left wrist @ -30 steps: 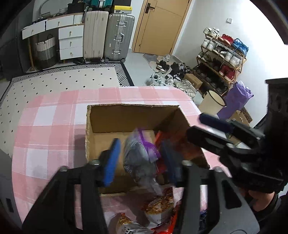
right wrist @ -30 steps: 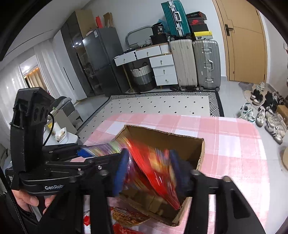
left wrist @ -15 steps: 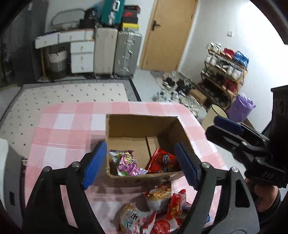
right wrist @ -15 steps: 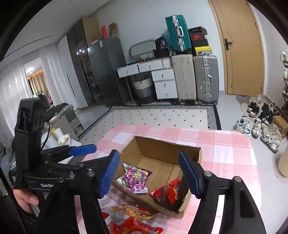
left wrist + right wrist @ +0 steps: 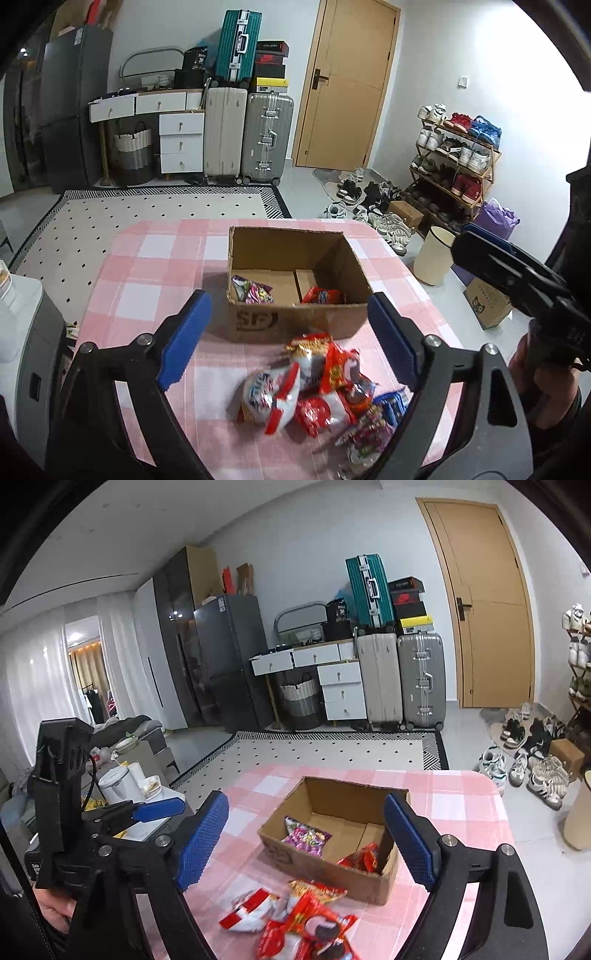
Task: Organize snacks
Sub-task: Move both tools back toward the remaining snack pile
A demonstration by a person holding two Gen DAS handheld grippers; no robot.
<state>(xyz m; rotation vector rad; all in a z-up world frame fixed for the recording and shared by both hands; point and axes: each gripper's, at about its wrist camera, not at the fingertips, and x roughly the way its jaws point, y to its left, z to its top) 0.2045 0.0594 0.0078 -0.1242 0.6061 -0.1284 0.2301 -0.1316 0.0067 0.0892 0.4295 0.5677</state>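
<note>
An open cardboard box (image 5: 295, 321) (image 5: 328, 864) stands on the pink checked tablecloth (image 5: 147, 288) (image 5: 461, 805). Inside lie a purple snack packet (image 5: 253, 291) (image 5: 306, 838) and a red packet (image 5: 325, 295) (image 5: 360, 858). A loose pile of snack packets (image 5: 321, 387) (image 5: 295, 915) lies in front of the box. My left gripper (image 5: 288, 300) hovers above the pile, its jaws opening with nothing between them. My right gripper (image 5: 306, 799) is held back from the box, its jaws also opening and empty.
A cream bin (image 5: 432, 258) and a small carton (image 5: 487, 306) stand on the floor right of the table, with shoes beyond. A low side table (image 5: 22, 325) with white containers (image 5: 118, 782) is at the table's left. A hand holds each gripper.
Both grippers let go of their packets, purple from the left and red from the right, into the box. They opened wider and drew back and up, bringing the pile into view.
</note>
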